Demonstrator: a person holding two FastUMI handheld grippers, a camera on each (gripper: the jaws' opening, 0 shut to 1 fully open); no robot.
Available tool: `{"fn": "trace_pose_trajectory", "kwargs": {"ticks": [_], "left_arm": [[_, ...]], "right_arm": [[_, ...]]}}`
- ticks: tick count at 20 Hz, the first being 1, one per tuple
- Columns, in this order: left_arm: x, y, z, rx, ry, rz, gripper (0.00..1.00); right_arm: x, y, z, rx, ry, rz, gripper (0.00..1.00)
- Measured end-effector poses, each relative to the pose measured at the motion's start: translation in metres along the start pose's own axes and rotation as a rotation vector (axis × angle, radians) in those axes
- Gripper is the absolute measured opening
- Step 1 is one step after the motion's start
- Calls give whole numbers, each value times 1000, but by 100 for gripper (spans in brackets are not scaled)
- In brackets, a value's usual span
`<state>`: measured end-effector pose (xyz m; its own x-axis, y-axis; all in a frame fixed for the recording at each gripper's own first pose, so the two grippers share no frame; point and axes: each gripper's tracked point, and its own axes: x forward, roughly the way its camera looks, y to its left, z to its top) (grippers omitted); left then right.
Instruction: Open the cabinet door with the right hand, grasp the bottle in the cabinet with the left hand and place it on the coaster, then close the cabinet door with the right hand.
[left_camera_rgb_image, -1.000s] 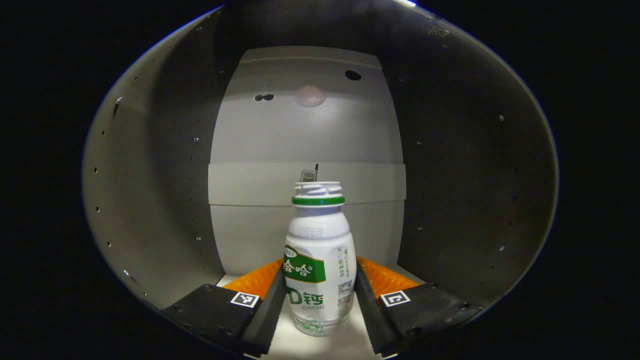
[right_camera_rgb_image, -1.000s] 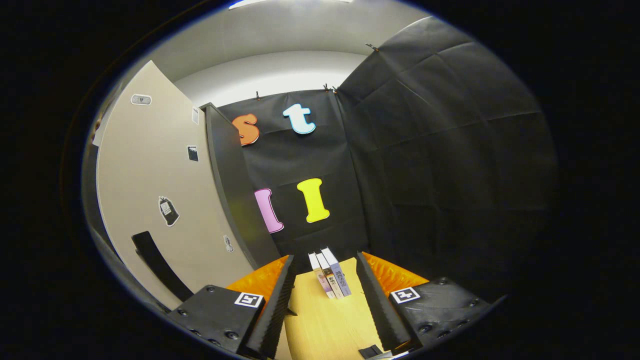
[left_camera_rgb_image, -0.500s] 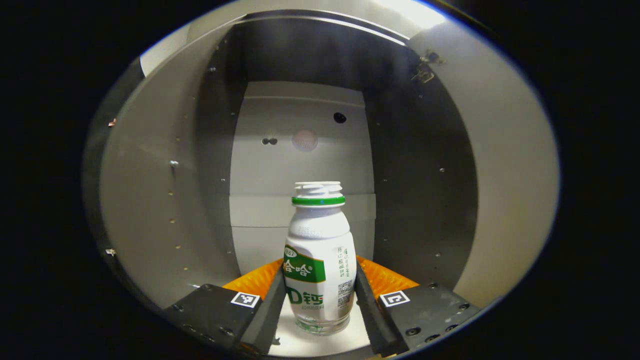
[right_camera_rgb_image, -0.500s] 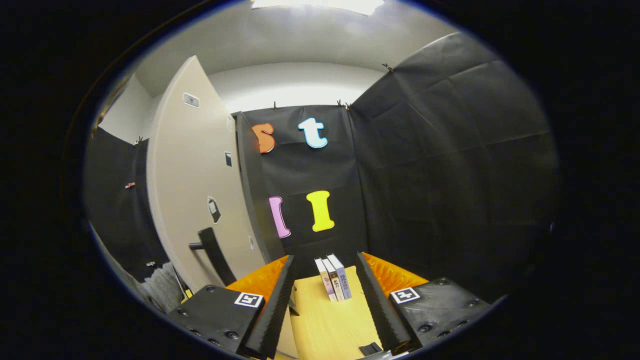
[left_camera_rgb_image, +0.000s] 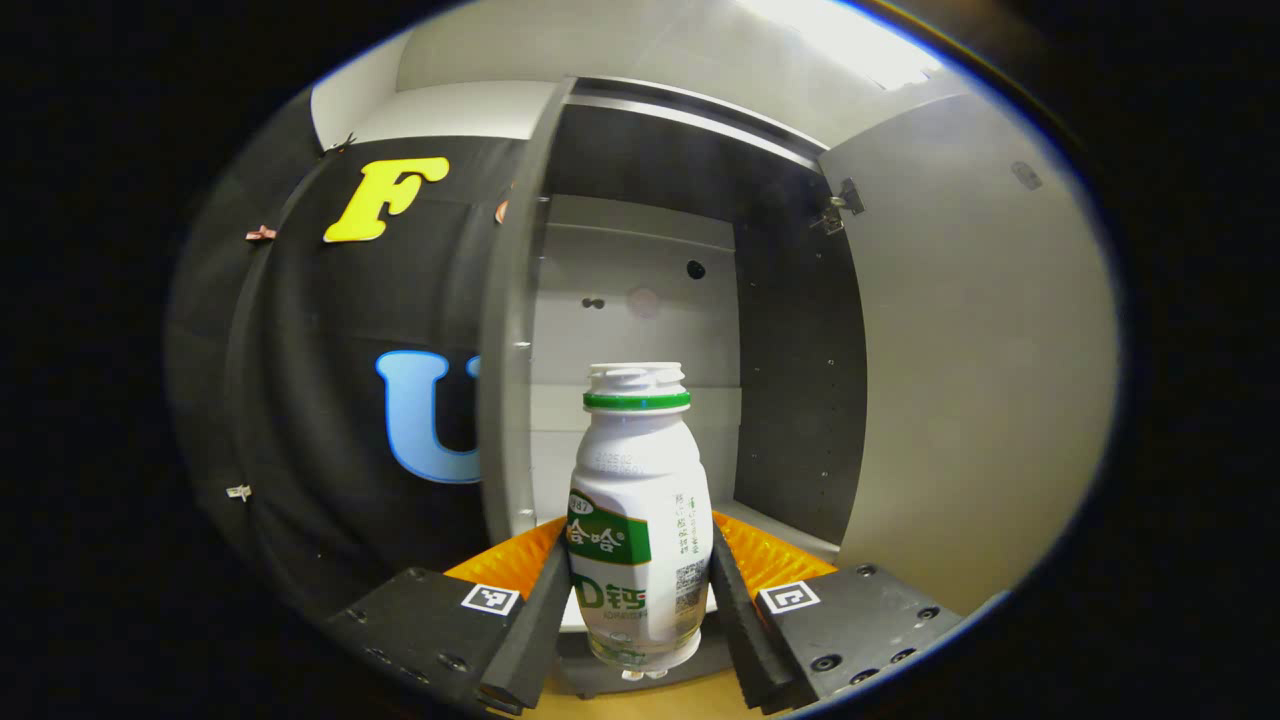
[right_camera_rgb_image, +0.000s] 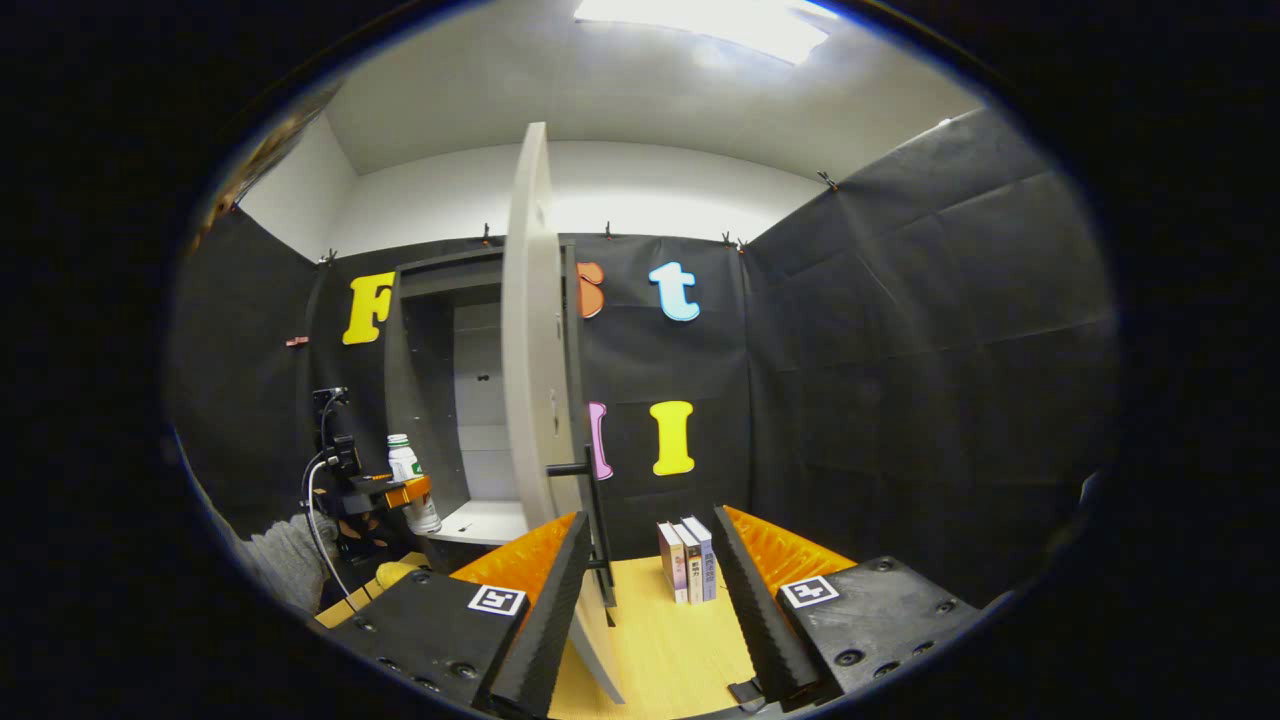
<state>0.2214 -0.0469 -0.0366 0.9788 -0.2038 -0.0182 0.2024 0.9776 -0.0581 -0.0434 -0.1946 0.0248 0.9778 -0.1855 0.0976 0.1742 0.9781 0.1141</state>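
So, my left gripper (left_camera_rgb_image: 640, 600) is clamped on the bottle (left_camera_rgb_image: 638, 520), both fingers pressing its sides, upright at bottom centre of the left gripper view, in front of the open cabinet (left_camera_rgb_image: 640, 300). In the right gripper view that bottle (right_camera_rgb_image: 412, 482) sits at lower left, just outside the cabinet (right_camera_rgb_image: 440, 400), clear of the desk (right_camera_rgb_image: 660, 640). My right gripper (right_camera_rgb_image: 645, 610) is spread wide, holding nothing. The door (right_camera_rgb_image: 535, 400) stands edge-on at centre, books (right_camera_rgb_image: 688, 560) behind on the desk.
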Motion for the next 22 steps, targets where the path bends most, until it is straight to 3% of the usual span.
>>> {"fn": "trace_pose_trajectory", "kwargs": {"ticks": [8,13,16,22], "left_arm": [[-110,42,-81,-66,92,20,72],[-144,40,-152,-88,139,6,72],[-163,36,-192,-77,154,-4,73],[-185,36,-255,-96,132,-15,72]], "right_arm": [[-6,85,-35,-54,43,118,77],[2,119,-62,-114,24,140,77],[13,119,-80,-123,55,155,76],[22,144,-120,-84,91,207,77]]}}
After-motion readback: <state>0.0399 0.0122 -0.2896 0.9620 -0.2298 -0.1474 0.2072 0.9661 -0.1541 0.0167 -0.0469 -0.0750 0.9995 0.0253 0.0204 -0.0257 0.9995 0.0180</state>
